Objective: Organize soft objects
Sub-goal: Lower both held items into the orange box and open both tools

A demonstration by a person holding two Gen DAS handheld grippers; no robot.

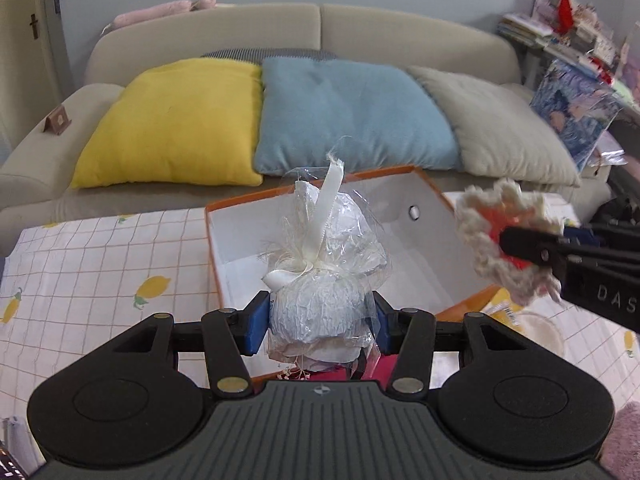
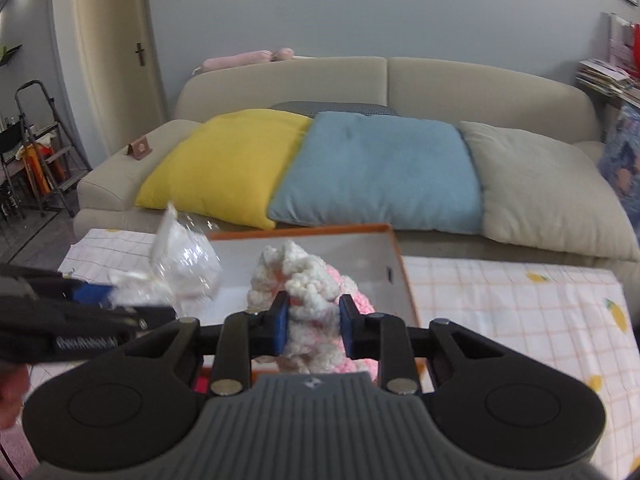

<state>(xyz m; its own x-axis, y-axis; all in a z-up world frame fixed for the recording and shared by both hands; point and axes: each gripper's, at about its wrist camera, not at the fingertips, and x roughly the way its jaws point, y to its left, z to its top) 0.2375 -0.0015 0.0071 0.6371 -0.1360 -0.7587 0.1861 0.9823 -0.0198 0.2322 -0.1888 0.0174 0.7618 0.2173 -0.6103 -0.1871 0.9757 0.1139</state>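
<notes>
My left gripper (image 1: 320, 320) is shut on a white round bundle (image 1: 316, 300) wrapped in clear film and tied with a cream ribbon, held up in front of the open orange box (image 1: 468, 304) with a white inside. My right gripper (image 2: 314, 320) is shut on a fluffy cream and pink knitted piece (image 2: 304, 280), raised over the same orange box (image 2: 404, 276). In the left wrist view the knitted piece (image 1: 508, 232) hangs at the right in the right gripper's black fingers (image 1: 528, 248). The wrapped bundle (image 2: 184, 268) shows at the left of the right wrist view.
The box rests on a table under a white checked cloth (image 1: 88, 276) printed with lemons. Behind it stands a beige sofa (image 1: 400, 32) with yellow (image 1: 172, 124), blue (image 1: 348, 112) and beige (image 1: 500, 128) cushions. Cluttered shelves (image 1: 568, 44) are at the right, a stepladder (image 2: 44, 148) at the left.
</notes>
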